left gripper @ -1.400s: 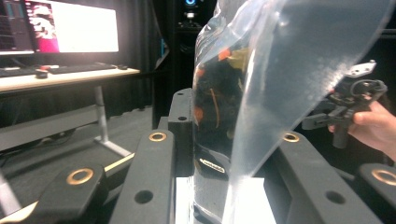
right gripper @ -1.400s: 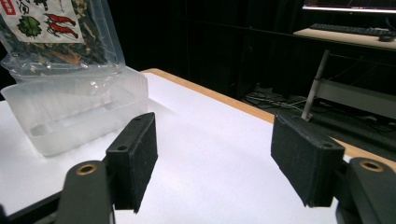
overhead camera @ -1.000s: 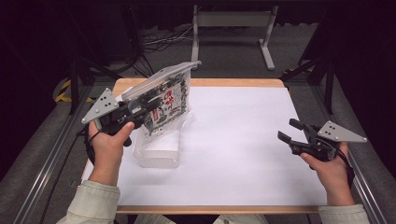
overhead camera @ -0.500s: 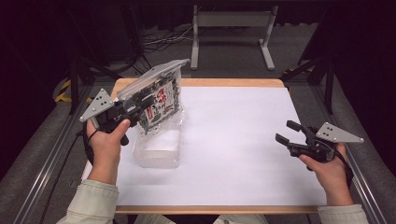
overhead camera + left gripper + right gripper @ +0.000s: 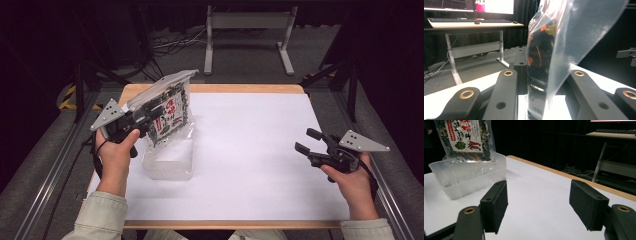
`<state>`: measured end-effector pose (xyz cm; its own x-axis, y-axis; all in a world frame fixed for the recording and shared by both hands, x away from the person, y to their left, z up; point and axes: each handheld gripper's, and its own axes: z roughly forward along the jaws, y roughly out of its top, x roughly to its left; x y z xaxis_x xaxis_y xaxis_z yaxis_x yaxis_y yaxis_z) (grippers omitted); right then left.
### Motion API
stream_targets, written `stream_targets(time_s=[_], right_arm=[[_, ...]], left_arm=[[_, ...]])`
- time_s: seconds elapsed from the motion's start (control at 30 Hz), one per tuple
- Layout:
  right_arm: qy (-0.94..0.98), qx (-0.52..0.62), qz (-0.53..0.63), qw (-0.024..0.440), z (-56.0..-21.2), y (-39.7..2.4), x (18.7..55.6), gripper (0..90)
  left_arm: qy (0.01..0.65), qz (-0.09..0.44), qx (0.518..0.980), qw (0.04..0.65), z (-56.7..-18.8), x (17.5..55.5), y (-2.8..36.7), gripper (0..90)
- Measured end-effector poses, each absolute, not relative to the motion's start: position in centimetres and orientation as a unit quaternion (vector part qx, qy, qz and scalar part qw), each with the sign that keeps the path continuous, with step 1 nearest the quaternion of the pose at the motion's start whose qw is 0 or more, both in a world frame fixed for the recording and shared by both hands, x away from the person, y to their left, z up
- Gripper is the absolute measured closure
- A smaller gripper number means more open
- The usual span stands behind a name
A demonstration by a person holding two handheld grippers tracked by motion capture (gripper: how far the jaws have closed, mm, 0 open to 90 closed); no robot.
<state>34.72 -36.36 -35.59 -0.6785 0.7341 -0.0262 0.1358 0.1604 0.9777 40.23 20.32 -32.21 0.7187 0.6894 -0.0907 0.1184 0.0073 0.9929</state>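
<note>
A clear food bag (image 5: 167, 107) with a red and green printed label and dark contents is held tilted over a clear plastic tub (image 5: 170, 160) on the left of the white table. My left gripper (image 5: 152, 114) is shut on the bag, whose plastic (image 5: 549, 62) runs up between the jaws in the left gripper view. In the right gripper view the bag (image 5: 465, 138) has its lower end down in the tub (image 5: 466, 178). My right gripper (image 5: 306, 140) stands open and empty above the table's right side, with its jaws (image 5: 539, 207) wide apart.
The white table top (image 5: 250, 145) has a wooden rim (image 5: 250, 88) at the far edge. A white metal stand (image 5: 247, 37) and cables lie on the floor behind. Aluminium rails (image 5: 55, 160) run along both sides. A desk with a keyboard (image 5: 469, 21) stands beyond.
My left gripper has shifted the bag slightly left and toward me, lowering it closer to the tub. The right gripper has drifted a little toward me, still open.
</note>
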Motion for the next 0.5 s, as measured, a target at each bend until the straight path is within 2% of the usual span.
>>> stream_targets(time_s=[0.5], right_arm=[[0.708, 0.299, 0.584, 0.261, -35.5, -36.0, 34.7, 31.7]], left_arm=[[0.315, 0.207, 0.672, 0.637, -33.8, 40.9, 20.4, 71.5]])
